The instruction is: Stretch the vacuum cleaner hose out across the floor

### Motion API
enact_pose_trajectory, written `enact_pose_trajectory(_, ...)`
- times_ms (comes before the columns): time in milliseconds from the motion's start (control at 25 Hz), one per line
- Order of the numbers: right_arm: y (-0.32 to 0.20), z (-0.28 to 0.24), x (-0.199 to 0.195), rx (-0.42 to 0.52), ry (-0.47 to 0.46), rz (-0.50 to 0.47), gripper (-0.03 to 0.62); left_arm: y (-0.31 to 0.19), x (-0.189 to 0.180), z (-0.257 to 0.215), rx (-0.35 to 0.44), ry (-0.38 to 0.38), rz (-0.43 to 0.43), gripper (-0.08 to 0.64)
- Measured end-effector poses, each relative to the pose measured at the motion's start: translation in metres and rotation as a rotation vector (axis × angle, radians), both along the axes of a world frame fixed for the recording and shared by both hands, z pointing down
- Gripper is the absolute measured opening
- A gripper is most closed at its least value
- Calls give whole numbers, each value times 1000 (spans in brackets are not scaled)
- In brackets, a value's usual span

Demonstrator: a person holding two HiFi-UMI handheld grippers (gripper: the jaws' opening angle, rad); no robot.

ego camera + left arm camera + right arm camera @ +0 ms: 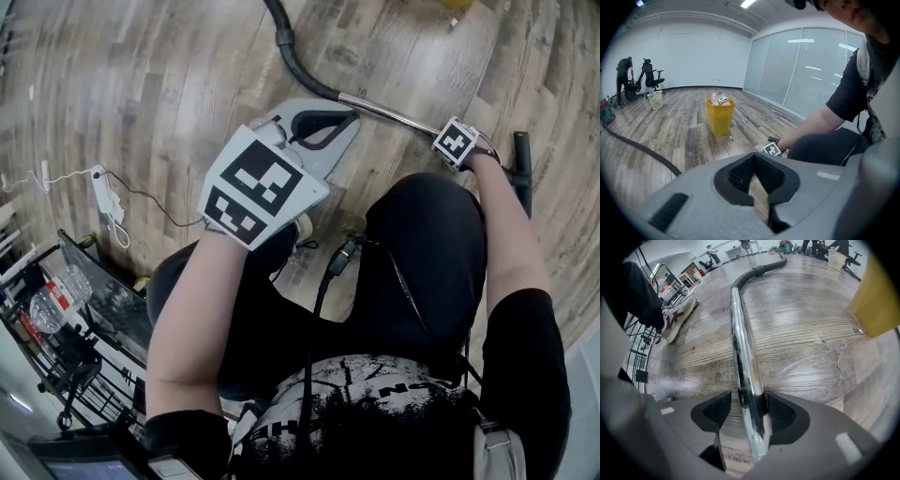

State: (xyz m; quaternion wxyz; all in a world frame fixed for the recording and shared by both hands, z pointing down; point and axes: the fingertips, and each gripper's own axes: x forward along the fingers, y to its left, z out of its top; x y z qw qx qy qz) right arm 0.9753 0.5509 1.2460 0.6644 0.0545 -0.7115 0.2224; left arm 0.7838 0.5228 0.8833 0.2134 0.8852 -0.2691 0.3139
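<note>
Right gripper [749,411] gapes around the chrome wand [739,343], left gripper's [757,180] closed empty; guess it regrips, then drags the hose [300,67].

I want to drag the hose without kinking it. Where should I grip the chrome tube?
Grip the chrome tube on its straight stretch, from above, jaws astride it: it lies flat on the floor, rigid and slim; the black hose beyond bends.

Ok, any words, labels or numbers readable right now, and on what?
Nothing reads in full.
On the shirt: white print, cut off, unreadable.
On the floor: faint printed marks, too blurred.
On the bottles in the yellow bin: labels too small.
</note>
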Motion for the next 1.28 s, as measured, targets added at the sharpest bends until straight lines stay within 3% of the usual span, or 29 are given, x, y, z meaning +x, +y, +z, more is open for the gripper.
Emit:
enact_pose_trajectory(400,-12,-13,13,18,-4,7,241,-2,4,-1,3,2,1,0)
enact_pose_trajectory(600,-21,-28,4,37,-47,0,183,-3,1,0,4,3,-15,0)
enact_pose_trajectory(880,-44,-69,-44,130,-157,29,6,-8,-16,-6,12,17,-24,0)
enact_pose_trajectory(1280,-82,-148,-150,225,-407,78,6,-44,-57,-29,68,80,-36,0)
